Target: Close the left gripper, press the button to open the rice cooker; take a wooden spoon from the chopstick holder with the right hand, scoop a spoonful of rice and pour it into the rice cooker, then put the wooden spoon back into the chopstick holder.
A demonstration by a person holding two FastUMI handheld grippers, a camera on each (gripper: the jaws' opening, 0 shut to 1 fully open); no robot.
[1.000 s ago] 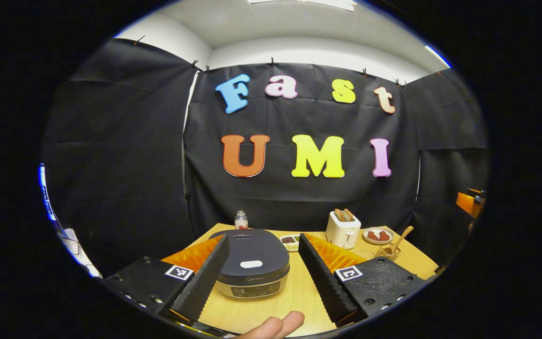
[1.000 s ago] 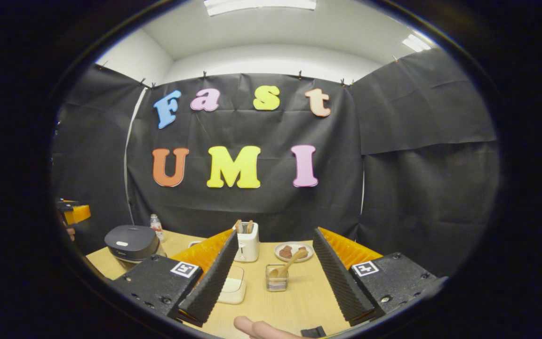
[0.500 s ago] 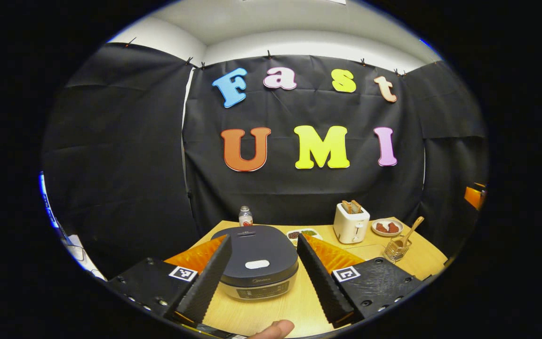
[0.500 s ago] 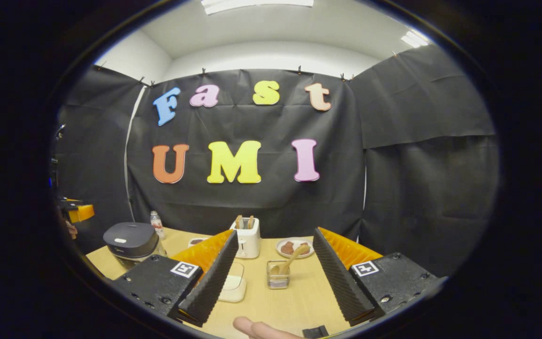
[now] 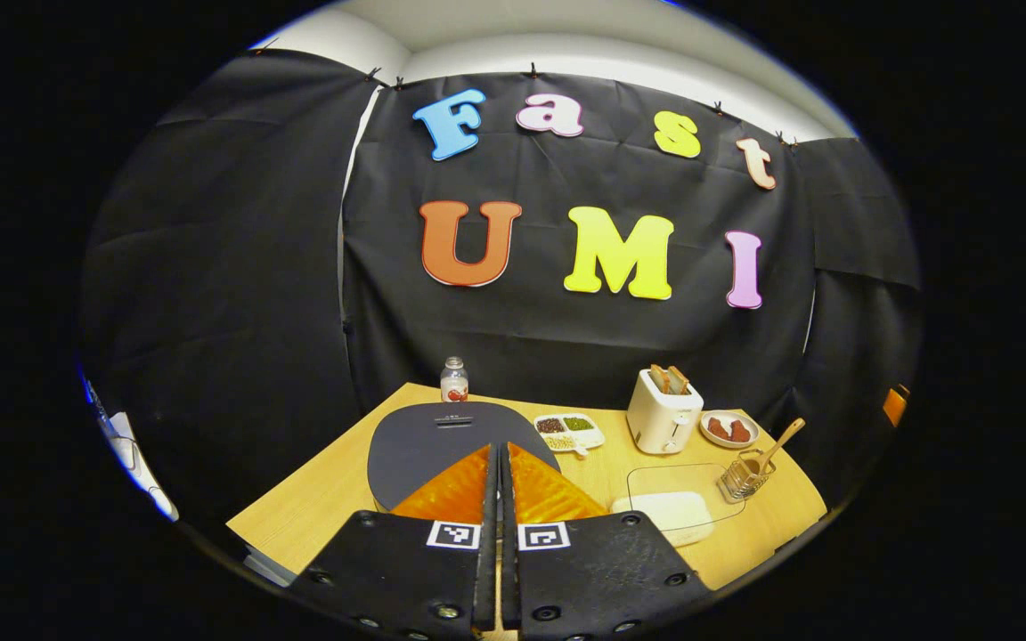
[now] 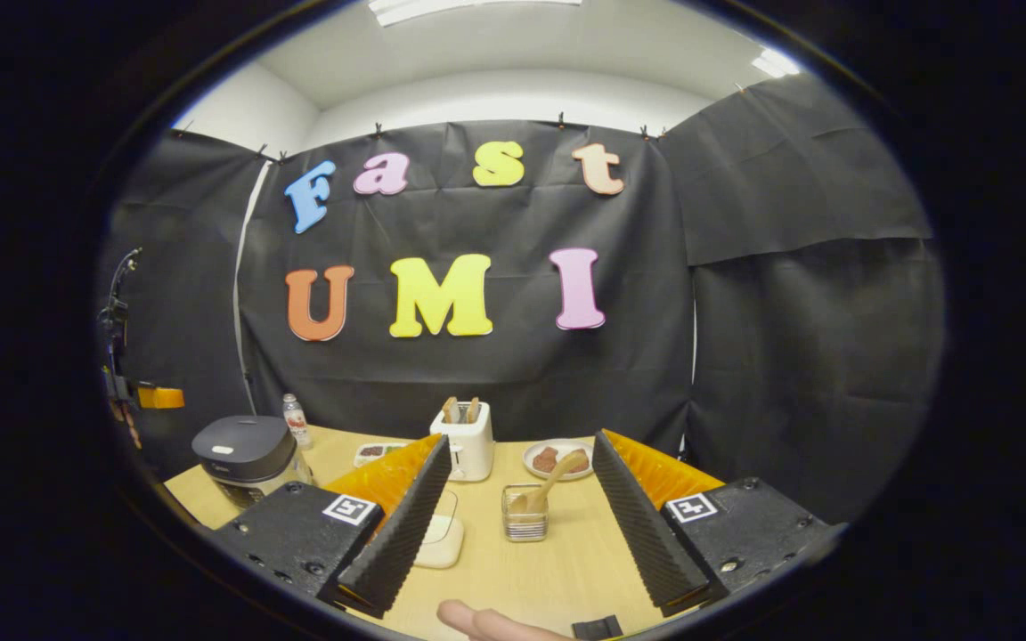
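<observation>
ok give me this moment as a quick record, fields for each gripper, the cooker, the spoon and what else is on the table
left gripper: shut, empty, above the rice cooker lid
right gripper: open, empty, aimed at the chopstick holder
rice cooker: lid down
wooden spoon: standing tilted in the chopstick holder
rice container: clear lid on
toaster: two slices in the slots
also on the table: small bottle, divided dish, plate

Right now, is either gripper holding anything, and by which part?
Nothing is held. The left gripper is shut on nothing above the rice cooker; the right gripper is open, short of the wooden spoon.
</observation>
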